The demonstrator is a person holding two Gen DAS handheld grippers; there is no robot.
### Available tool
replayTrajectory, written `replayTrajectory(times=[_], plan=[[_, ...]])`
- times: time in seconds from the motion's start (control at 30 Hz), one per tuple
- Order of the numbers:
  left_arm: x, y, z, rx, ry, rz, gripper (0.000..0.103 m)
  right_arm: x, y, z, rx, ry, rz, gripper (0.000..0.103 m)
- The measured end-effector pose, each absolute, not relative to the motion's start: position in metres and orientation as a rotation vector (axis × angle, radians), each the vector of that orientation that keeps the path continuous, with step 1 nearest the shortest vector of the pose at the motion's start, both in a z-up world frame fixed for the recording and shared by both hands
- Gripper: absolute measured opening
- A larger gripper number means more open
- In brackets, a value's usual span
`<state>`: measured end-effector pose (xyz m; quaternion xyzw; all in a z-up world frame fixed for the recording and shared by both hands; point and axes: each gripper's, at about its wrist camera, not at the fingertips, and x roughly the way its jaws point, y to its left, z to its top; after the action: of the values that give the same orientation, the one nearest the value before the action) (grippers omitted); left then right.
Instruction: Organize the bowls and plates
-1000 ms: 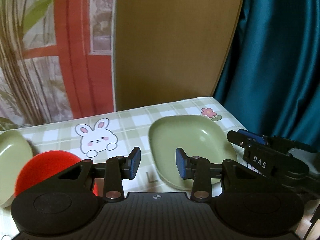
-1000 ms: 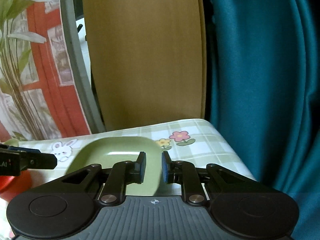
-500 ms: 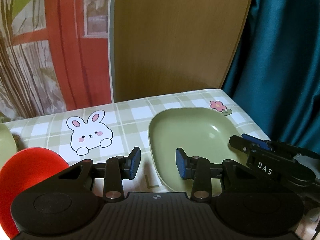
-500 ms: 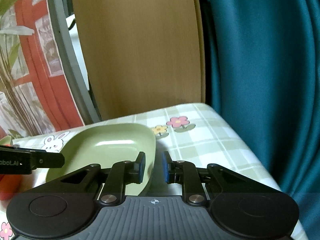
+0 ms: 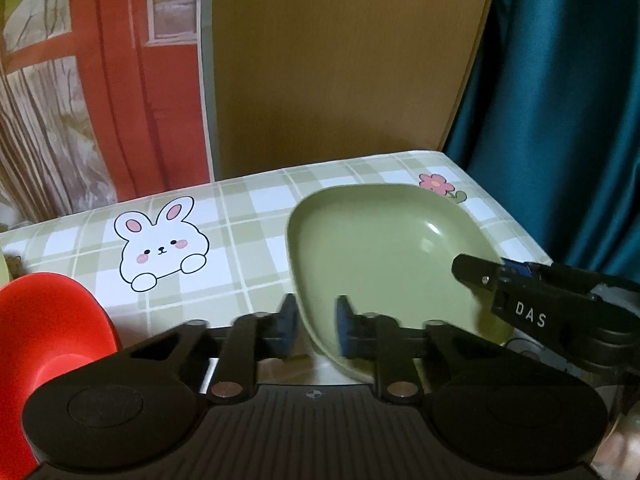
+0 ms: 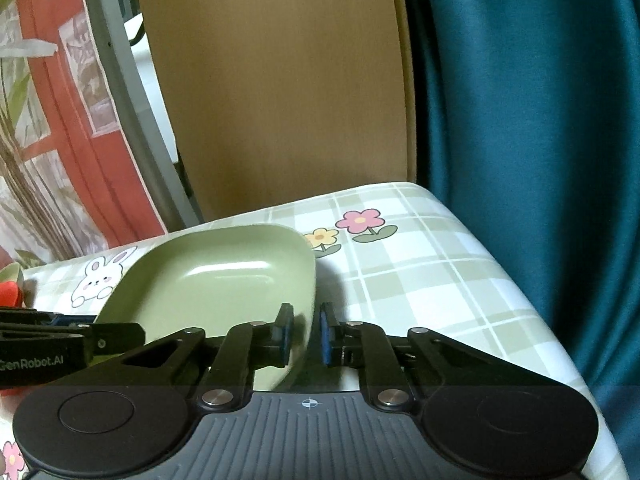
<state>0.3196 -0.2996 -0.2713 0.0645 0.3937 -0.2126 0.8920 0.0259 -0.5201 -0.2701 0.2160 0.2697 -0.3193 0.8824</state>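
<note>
My left gripper [image 5: 316,330] has just been closing, and its jaws straddle the near left rim of the squarish pale-green plastic plate [image 5: 384,256], clenched on it at lower centre. My right gripper [image 6: 307,334] has also been narrowing, with the plate's right rim between its pads, though I cannot tell whether they bite yet. The plate lies on the checked tablecloth [image 6: 420,280], spreading away between both hands. A red bowl [image 5: 44,332] sits at lower left.

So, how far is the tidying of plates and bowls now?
Nothing looks stacked yet. In hand: the left gripper is shut on the green plate rim; the right gripper, its jaws just closing, pinches the opposite rim. Left: placing it, then the red bowl.
</note>
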Motion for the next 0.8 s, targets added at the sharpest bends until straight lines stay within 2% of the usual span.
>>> replayTrajectory(times=[0.43, 0.8], plan=[[0.313, -0.294, -0.268, 0.128, 0.834, -0.460, 0.015, 0.021, -0.516, -0.265, 0.434, 0.536, -0.677, 0.008], [0.288, -0.282, -0.238, 0.135, 0.809, -0.454, 0.015, 0.006, -0.492, -0.236, 0.481, 0.490, -0.690, 0.007]])
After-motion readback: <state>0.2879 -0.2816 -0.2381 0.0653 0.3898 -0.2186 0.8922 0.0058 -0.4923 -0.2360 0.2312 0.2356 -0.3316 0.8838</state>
